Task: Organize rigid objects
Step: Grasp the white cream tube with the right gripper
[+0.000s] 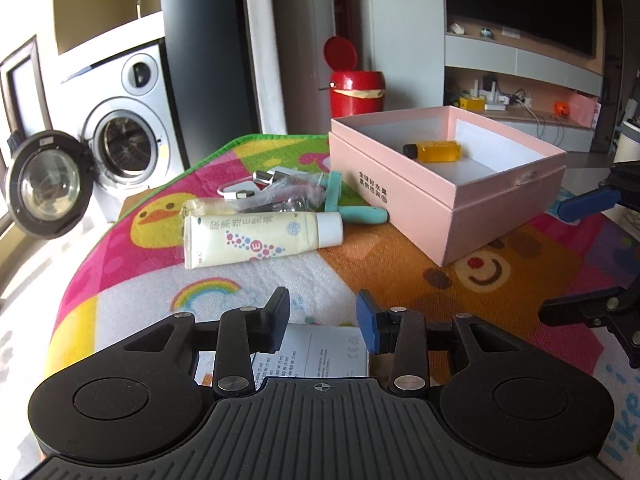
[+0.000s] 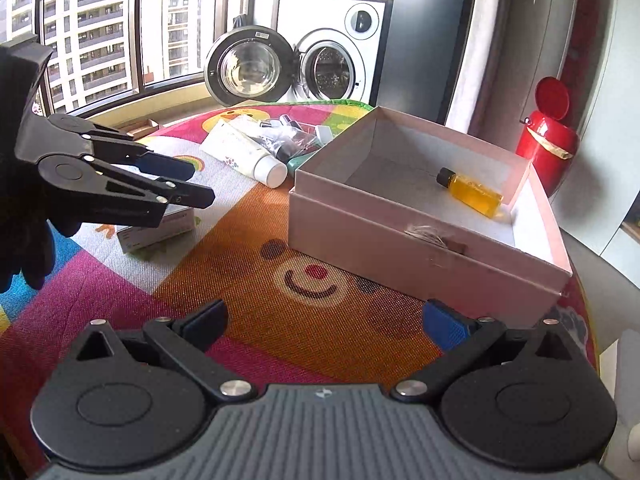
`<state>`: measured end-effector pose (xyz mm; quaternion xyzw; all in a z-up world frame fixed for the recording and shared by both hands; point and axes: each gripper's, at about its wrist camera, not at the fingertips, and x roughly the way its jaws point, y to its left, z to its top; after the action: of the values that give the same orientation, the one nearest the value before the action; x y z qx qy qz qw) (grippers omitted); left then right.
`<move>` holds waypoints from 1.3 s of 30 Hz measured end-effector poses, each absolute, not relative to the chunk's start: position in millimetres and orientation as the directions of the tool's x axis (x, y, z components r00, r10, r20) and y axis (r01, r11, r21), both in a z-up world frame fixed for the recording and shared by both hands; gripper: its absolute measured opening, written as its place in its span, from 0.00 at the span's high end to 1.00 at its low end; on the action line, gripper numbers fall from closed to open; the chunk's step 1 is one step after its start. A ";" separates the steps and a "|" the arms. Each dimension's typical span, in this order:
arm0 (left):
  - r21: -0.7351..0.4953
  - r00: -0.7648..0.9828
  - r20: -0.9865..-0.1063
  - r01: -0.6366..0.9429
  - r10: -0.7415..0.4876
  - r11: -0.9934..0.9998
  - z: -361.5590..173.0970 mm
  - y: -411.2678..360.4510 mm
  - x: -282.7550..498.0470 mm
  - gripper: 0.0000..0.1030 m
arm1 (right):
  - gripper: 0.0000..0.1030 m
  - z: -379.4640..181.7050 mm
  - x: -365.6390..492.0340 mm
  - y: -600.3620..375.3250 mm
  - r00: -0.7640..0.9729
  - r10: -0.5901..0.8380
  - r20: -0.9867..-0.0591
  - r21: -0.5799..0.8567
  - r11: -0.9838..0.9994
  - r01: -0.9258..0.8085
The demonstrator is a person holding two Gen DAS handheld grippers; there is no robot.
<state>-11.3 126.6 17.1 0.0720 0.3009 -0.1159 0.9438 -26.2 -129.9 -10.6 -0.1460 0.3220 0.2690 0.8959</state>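
Hovering left gripper [image 1: 323, 316], jaws apart, over a small white carton [image 1: 320, 350] on the mat, not gripping, right gripper [image 2: 325, 322] wide open, empty.

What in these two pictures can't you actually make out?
- Small white box: left wrist view, mostly behind the left gripper; print too small to read.
- Pile of small items: right wrist view, overlapping behind the cream tube and the pink box; pieces indistinct.
- Right gripper: in the left wrist view, cut off by the right edge.
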 end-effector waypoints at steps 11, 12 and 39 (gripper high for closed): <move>-0.172 0.750 -0.651 0.002 -0.115 0.985 48.7 217.5 -52.4 0.61 | 0.14 29.8 24.2 -17.1 0.574 0.488 -0.658 -0.098 0.699 -0.708; -0.186 0.717 -0.686 -0.008 -0.124 0.982 47.8 223.1 -53.9 0.61 | 0.17 28.1 33.4 -3.6 0.574 0.475 -0.667 -0.114 0.695 -0.709; -0.213 0.717 -0.684 -0.019 -0.135 0.977 29.2 203.4 4.7 0.56 | 0.64 -8.6 -32.1 -34.5 0.426 0.468 -0.774 -0.053 0.623 -0.780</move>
<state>4.7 203.4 29.2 -0.1029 0.3747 -0.0314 0.9209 -32.1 -34.5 -8.6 -0.2075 0.3763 0.3811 0.8186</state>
